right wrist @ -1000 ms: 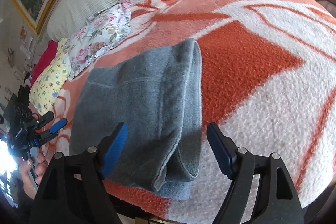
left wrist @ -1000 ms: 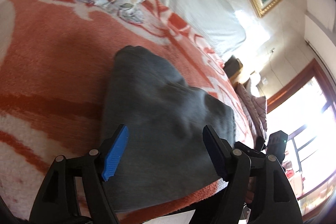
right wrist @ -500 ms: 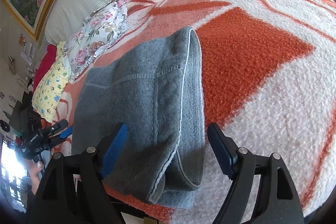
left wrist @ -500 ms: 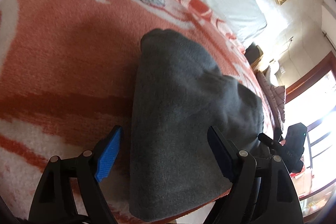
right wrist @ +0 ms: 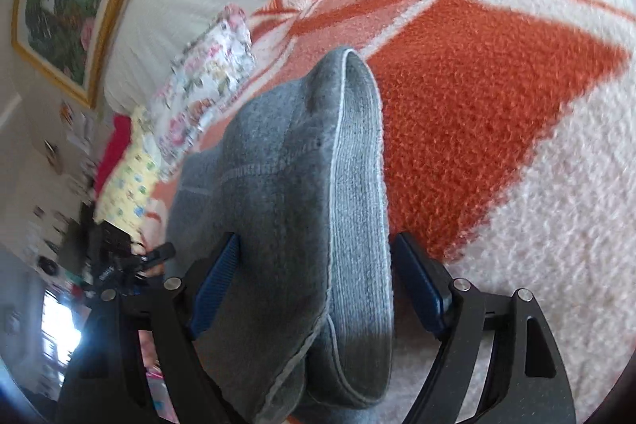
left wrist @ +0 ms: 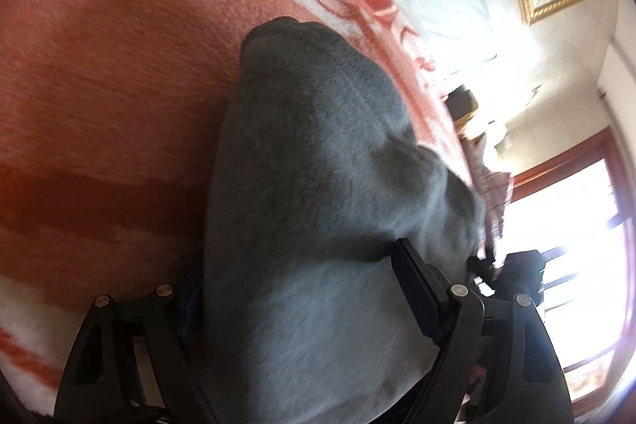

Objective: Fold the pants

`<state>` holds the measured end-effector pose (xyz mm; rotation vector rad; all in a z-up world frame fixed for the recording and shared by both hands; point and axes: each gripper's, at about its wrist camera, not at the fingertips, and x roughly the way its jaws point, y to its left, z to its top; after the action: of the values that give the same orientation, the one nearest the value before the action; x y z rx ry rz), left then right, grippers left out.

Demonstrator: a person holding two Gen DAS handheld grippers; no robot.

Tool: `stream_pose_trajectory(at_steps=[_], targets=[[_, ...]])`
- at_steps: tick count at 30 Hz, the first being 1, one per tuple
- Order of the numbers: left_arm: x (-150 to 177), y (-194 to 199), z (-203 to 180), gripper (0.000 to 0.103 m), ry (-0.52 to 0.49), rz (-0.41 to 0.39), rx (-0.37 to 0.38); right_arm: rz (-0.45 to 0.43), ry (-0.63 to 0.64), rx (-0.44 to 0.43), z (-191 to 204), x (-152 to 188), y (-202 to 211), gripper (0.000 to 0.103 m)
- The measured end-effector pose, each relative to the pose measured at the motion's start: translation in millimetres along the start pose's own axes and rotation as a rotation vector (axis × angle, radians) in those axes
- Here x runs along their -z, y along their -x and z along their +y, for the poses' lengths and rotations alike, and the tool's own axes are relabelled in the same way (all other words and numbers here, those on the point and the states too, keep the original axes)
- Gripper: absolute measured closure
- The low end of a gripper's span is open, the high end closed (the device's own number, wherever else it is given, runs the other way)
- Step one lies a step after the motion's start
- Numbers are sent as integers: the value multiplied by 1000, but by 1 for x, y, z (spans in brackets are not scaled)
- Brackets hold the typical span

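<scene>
Pants (left wrist: 318, 185), grey and already doubled into a thick bundle, lie on the orange-and-white blanket (left wrist: 99, 86), their near end reaching back between the fingers of both claws. Ahead of the claws, beyond the bundle, we see the floral pillow (right wrist: 206, 86); to the outer side of each claw the blanket lies bare, giving free room to sweep sideways. We read the left gripper (left wrist: 302, 289) as released, its jaws wide astride the cloth without pinching, though its left pad is hidden behind the fabric. The right gripper (right wrist: 318, 273) is likewise released, straddling the ribbed waistband (right wrist: 357, 205). We judge one risk: closing on the top layer alone would peel the stack apart, and the bundle's near edge seems close to the blanket's edge.
</scene>
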<state>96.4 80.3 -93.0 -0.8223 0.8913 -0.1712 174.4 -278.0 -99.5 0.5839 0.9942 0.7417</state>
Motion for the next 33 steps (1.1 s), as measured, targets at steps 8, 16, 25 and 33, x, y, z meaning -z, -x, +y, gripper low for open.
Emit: stream_pose_trajectory(at_steps=[8, 16, 25, 33], targets=[[9, -11, -15, 68, -39, -10, 53, 11, 19, -15, 8, 6, -5, 47], [7, 13, -17, 79, -29, -75, 128, -5, 43, -54, 31, 3, 4, 64], [-3, 49, -25, 81, -54, -163, 137, -13, 138, -123, 75, -8, 1, 67], [-29, 83, -8, 80, -46, -238, 94, -3, 218, -170, 113, -29, -29, 67]])
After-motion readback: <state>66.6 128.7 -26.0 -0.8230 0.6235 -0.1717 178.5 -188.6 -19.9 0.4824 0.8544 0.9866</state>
